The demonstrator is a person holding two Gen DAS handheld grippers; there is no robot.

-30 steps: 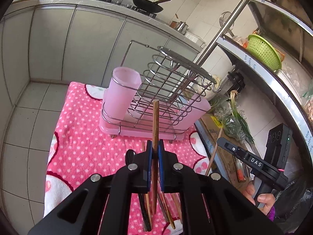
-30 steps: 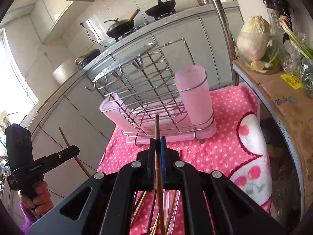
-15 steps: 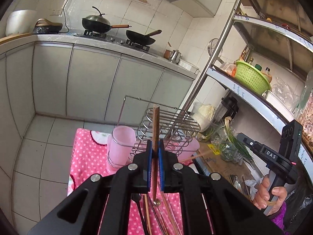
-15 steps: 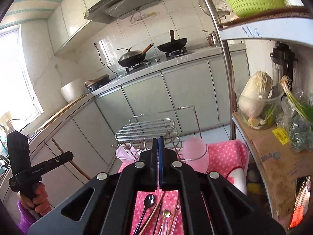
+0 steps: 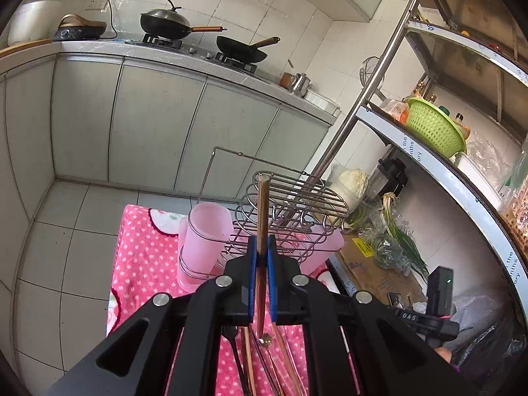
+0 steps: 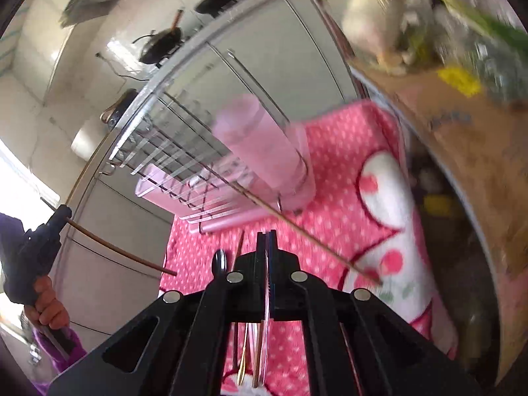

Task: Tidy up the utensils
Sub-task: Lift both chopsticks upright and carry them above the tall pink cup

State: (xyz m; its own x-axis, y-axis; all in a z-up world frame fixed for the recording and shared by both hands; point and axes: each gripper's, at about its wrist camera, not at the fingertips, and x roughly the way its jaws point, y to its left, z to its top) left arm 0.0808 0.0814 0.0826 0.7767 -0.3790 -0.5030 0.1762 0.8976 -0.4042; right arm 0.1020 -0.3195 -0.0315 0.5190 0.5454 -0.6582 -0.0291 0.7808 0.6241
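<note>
The task looks to be at an early stage: the pink cup [image 5: 204,227] in the wire rack [image 5: 290,211] seems empty (its inside is only partly visible), and several utensils [image 5: 264,363] lie on the pink dotted cloth [image 5: 142,257] near its front edge. The left hand-held gripper [image 5: 261,264] is closed on one wooden chopstick [image 5: 262,204], held in the air before the rack; its long axis runs nearly upright, the thick end pointing up. The right hand-held gripper [image 6: 268,241] has its jaws pressed together with nothing between them. Another chopstick [image 6: 310,237] shows slanted across the cloth, blurred; whether it rests there I cannot tell.
</note>
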